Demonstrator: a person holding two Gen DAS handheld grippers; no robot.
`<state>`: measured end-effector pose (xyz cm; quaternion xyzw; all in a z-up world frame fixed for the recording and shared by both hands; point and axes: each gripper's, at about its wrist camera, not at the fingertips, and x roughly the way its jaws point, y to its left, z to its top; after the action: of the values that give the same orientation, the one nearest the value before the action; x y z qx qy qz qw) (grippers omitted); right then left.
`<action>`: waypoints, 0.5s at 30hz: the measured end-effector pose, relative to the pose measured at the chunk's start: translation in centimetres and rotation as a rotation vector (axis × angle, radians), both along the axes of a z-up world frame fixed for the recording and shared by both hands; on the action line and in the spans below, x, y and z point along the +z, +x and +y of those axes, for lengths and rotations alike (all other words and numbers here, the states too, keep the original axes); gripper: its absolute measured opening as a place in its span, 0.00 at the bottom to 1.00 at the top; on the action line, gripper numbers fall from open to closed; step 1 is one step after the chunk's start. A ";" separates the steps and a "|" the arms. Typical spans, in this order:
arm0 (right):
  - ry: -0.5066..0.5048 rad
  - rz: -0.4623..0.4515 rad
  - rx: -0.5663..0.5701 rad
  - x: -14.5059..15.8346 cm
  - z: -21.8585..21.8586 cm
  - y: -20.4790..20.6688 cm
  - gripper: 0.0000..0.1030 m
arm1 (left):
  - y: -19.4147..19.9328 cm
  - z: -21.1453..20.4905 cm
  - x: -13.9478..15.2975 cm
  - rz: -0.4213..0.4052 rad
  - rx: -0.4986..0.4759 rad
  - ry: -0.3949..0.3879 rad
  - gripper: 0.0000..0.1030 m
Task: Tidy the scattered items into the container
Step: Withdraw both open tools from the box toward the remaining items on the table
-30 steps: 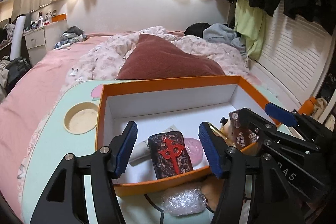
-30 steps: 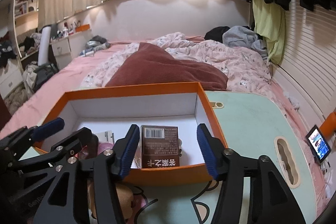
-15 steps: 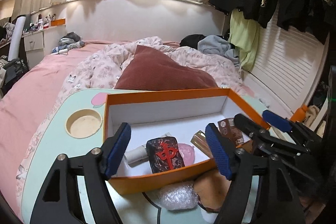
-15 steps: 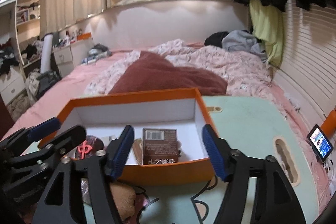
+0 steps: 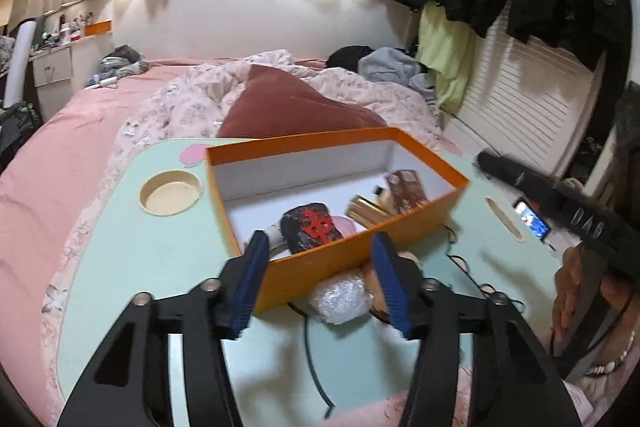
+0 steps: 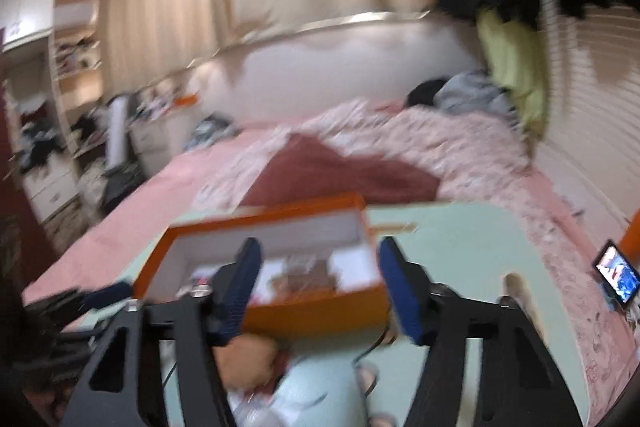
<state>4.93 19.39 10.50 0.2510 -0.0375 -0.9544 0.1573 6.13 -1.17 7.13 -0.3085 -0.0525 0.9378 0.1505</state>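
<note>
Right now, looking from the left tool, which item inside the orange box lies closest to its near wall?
The black block with the red character. It lies against the orange box's near wall; the gold item and brown packet lie further back, to the right.

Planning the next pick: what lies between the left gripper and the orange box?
In the left wrist view, a clear plastic-wrapped bundle lies on the tray between the left gripper and the orange box, against its near wall.

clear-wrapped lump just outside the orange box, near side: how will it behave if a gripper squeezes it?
The lump looks wrapped in crinkly plastic film, so it would probably give under the pads and feel slippery. It looks rounded, so a push may roll it along the box wall. Its contents are hidden, so weight is uncertain.
</note>
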 end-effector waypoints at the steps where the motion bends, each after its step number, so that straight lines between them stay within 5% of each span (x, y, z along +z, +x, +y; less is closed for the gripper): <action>1: 0.010 -0.028 0.035 -0.3 -0.4 0.1 0.44 | 0.3 0.1 0.0 0.012 -0.005 0.002 0.50; 4: 0.069 -0.084 0.113 -1.6 -2.2 0.6 0.43 | 1.3 0.4 0.3 0.042 -0.023 -0.002 0.50; 9: 0.171 -0.201 0.195 -4.1 -5.1 -0.2 0.43 | 0.4 1.0 -0.8 -0.051 -0.067 -0.006 0.50; 15: 0.129 -0.254 0.169 -5.3 -4.0 -1.0 0.43 | -2.3 0.5 -2.8 -0.146 -0.024 -0.001 0.50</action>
<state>3.88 15.39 5.23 0.3816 0.0256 -0.8987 0.2147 3.81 -0.69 4.36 -0.3767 -0.0592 0.9109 0.1574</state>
